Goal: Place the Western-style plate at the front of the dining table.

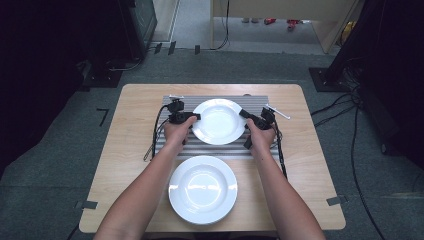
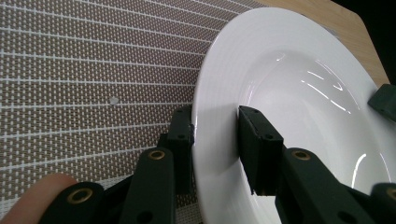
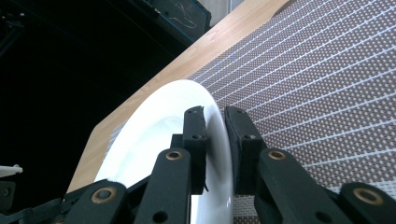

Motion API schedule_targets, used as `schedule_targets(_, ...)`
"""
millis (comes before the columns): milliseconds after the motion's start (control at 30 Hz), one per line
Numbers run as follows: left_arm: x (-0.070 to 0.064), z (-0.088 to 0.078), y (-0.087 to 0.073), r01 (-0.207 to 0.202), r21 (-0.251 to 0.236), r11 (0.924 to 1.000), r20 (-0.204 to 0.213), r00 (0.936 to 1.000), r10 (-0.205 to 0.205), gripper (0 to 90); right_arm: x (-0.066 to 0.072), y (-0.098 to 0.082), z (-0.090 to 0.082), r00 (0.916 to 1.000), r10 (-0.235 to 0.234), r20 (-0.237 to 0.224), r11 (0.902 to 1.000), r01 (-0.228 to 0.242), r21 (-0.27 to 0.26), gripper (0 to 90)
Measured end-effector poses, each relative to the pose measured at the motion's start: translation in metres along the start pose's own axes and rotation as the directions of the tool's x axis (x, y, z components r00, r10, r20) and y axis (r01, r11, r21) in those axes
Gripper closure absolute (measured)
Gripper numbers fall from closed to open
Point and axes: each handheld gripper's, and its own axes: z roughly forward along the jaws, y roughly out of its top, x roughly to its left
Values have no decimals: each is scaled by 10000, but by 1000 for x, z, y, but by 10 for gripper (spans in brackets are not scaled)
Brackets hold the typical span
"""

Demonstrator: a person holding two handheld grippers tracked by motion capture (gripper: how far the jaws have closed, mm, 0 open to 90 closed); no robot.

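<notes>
Here, left gripper (image 1: 196,116) and right gripper (image 1: 243,113) each clamped on the far plate's (image 1: 220,130) empty rim.

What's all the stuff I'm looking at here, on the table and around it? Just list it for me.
Plates: two, white. The far plate sits over the mat, gripped at both rims; the near plate lies on the bare wood close to the person.
Mat: one, grey-brown woven with pale stripes, on the middle of the table.
Table: one, light wood, on grey carpet.
Cables: several, black, on the floor to the right.
Left gripper: black, shut on the far plate's left rim.
Right gripper: black, shut on the far plate's right rim.
Forearms: two, bare, coming in from the bottom edge.
</notes>
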Motion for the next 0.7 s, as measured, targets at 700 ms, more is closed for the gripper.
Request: schedule_targets(700,-12,-12,0,-986,-522,9938,-504,9941,960,539,5,-4,-1,9828,-1684,758,9855,1696,-96,616)
